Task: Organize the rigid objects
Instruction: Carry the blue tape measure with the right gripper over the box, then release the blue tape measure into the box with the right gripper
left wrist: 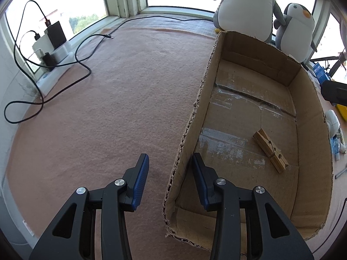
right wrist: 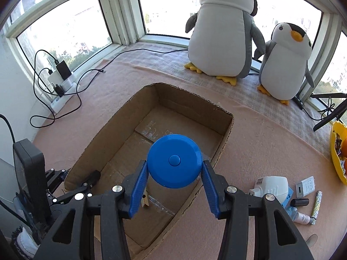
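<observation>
Left wrist view: the left hand-held gripper (left wrist: 170, 181) straddles the cardboard box (left wrist: 196, 117) wall at its narrowest, gripping nothing; a wooden clothespin (left wrist: 270, 150) lies inside.

Right wrist view: the right hand-held gripper (right wrist: 174, 174) is clamped on a blue round disc (right wrist: 174, 160) above the box; best lowered before release.

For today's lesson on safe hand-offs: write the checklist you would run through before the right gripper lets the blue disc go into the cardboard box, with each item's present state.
1. Right gripper holds the blue disc between both pads: ok.
2. Disc is above the cardboard box opening, not the rim: ok.
3. Drop spot clear of the wooden clothespin already inside: cannot tell; the disc hides the floor below it.
4. Left gripper steadies the box, its fingers either side of the near wall: ok.
5. Whether the left pads press that wall: cannot tell.
6. Other items still outside, like the white charger: not ok.
</observation>
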Demonstrator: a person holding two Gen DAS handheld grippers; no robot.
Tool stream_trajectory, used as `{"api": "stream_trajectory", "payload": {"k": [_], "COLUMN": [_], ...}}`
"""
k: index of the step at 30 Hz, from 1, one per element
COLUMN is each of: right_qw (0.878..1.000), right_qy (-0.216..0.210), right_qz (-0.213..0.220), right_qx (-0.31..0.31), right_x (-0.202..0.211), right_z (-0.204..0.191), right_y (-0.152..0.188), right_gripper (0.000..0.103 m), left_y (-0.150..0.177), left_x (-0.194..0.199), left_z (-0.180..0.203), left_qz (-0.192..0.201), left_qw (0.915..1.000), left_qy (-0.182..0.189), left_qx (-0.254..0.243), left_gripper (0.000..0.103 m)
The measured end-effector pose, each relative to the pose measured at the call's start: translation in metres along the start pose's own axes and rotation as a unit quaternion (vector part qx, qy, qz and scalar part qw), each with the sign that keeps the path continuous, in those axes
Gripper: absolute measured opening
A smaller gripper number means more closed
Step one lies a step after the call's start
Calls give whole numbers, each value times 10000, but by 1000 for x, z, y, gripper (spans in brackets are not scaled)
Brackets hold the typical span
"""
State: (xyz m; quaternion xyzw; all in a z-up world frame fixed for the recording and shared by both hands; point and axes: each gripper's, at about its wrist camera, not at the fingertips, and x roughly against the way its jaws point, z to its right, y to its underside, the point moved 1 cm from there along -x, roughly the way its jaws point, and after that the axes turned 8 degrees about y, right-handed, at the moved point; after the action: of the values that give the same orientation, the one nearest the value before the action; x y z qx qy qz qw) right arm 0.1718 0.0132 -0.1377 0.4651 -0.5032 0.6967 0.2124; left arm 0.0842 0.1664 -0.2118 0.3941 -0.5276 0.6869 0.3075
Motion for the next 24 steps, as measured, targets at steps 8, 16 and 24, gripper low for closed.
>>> {"api": "stream_trajectory", "payload": {"k": [8,16,24], "right_qw": [9998,9993,9993], "right_qy": [37,64,103], "right_qz": [-194,-379,-366], "right_qx": [15,5,-21], "right_x": [-30,-53,-50], "right_z": [-16,-22,-18], "right_y": [-19,-24,-23], "right_gripper": [46,46,49], "left_y": [2,1,2], "left_x": [0,0,0], "left_z": [2,-2,-4], "left_qz": [78,57,106], "left_qw": [9999,9999,9998], "left_qy": [11,116,159], "left_qx": [-79,-33,12], "left_gripper": [39,39,39]}}
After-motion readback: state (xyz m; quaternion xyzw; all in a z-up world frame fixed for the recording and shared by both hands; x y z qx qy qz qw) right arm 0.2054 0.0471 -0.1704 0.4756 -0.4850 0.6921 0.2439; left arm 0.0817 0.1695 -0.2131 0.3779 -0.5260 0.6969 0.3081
